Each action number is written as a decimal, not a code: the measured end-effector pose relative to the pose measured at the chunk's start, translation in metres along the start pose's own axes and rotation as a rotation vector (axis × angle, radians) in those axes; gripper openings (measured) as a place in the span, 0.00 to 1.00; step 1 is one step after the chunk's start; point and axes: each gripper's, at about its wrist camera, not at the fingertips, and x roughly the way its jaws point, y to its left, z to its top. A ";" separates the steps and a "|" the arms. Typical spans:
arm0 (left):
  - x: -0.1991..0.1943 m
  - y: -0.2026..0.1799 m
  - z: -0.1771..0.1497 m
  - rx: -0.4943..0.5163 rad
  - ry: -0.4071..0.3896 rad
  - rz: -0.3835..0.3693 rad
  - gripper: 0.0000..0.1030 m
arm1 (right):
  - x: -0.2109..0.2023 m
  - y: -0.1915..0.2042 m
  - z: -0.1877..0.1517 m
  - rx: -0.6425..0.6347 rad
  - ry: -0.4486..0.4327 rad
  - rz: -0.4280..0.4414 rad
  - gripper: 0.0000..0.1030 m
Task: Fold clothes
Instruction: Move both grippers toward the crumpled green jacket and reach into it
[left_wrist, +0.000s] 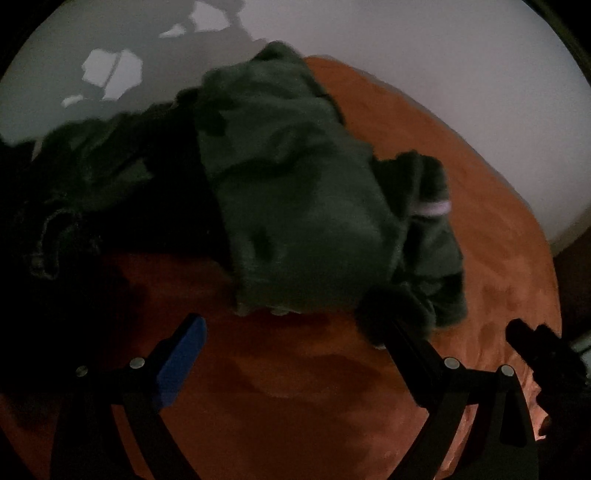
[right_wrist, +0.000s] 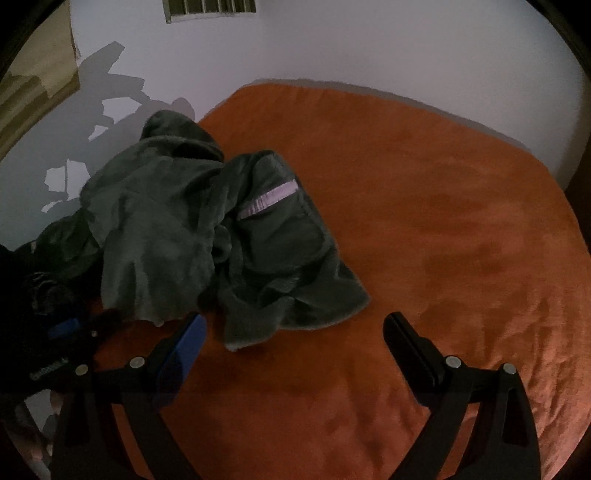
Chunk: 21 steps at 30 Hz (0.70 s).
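Observation:
A crumpled dark green fleece garment (left_wrist: 295, 206) lies on the orange bed cover (left_wrist: 295, 387). A white strip (left_wrist: 432, 208) shows on its right fold. My left gripper (left_wrist: 291, 325) is open just in front of the garment's near hem; a fuzzy bit of cloth touches or hides the tip of its right finger (left_wrist: 402, 343). In the right wrist view the same garment (right_wrist: 177, 229) sits left of centre, its white strip (right_wrist: 269, 199) facing up. My right gripper (right_wrist: 295, 321) is open with nothing between its fingers, at the garment's near right corner.
More dark clothing (left_wrist: 74, 177) is heaped to the left of the garment, also seen in the right wrist view (right_wrist: 55, 240). A white wall (right_wrist: 369, 44) runs behind the bed. Bare orange cover (right_wrist: 443, 221) spreads to the right. The other gripper (left_wrist: 535, 354) shows at the right edge.

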 end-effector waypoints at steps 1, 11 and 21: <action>0.004 0.006 0.000 -0.017 0.006 -0.011 0.94 | 0.007 0.000 0.001 -0.003 0.007 0.001 0.94; 0.043 0.019 -0.002 -0.066 0.080 -0.036 0.94 | 0.092 -0.026 0.003 0.033 0.089 -0.005 0.94; 0.074 0.020 -0.005 -0.088 0.145 -0.062 0.94 | 0.148 -0.038 0.010 0.011 0.152 0.042 0.84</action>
